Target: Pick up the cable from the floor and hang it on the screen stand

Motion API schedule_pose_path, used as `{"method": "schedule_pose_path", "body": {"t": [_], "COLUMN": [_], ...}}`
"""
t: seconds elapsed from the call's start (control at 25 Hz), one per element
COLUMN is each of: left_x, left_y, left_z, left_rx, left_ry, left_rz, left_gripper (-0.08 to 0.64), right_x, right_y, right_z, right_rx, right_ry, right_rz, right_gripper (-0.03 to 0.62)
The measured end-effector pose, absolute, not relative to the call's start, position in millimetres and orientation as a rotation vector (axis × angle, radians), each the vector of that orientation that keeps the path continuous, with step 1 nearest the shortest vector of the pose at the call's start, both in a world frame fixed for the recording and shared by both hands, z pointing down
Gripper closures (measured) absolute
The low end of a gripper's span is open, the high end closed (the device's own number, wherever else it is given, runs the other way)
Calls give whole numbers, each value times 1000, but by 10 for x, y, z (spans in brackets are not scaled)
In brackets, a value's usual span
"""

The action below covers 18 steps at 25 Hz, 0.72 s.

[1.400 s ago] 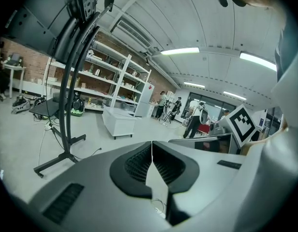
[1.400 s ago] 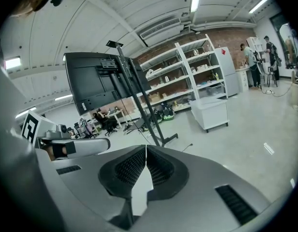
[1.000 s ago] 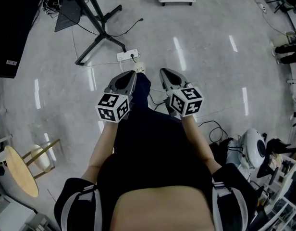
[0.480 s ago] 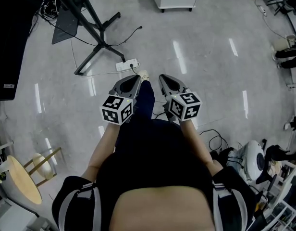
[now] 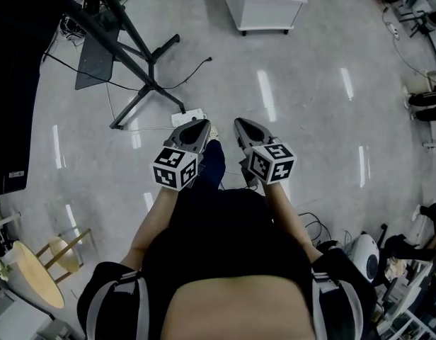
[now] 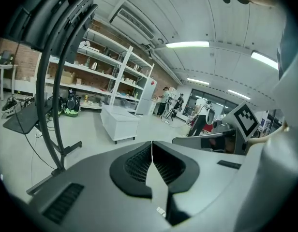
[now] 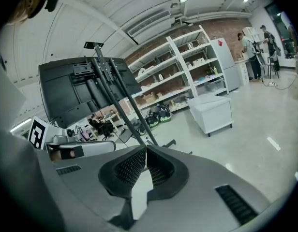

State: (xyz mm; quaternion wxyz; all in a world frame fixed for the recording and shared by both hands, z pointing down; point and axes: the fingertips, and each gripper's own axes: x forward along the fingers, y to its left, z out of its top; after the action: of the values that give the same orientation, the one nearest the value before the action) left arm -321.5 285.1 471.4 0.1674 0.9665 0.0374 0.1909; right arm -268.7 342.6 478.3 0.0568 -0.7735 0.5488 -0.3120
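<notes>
beside the screen stand [image 5: 130, 41], at its splayed foot, a thin black cable [image 5: 190, 78] lies loose on the floor [image 5: 310, 126], with a white power strip [image 5: 187, 115] a little further from the foot. the left tool [image 5: 200, 124] and right tool [image 5: 240, 123] are held side by side past that strip, well apart from the stand. each tool's jaws are pressed together on nothing. the step in hand looks like the approach. next, one tool must spread its jaws and drop to the cable by the foot.
</notes>
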Motion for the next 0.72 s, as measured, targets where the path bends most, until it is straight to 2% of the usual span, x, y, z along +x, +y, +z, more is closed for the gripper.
{"method": "schedule_pose_path", "body": {"t": [0.36, 0.72], "left_x": [-2437, -1942], "left_y": [2404, 2219], "left_z": [4753, 4766], "left_rx": [2724, 2700], "left_ry": [128, 134], "left_rz": [571, 603], "left_gripper": [549, 549], "right_x": [-1856, -1357], "right_y": [2930, 2722], "right_z": [4728, 4805], "right_rx": [-2352, -2327], "right_ry": [1648, 1645], "right_rz": [-949, -1005], "right_gripper": [567, 567]}}
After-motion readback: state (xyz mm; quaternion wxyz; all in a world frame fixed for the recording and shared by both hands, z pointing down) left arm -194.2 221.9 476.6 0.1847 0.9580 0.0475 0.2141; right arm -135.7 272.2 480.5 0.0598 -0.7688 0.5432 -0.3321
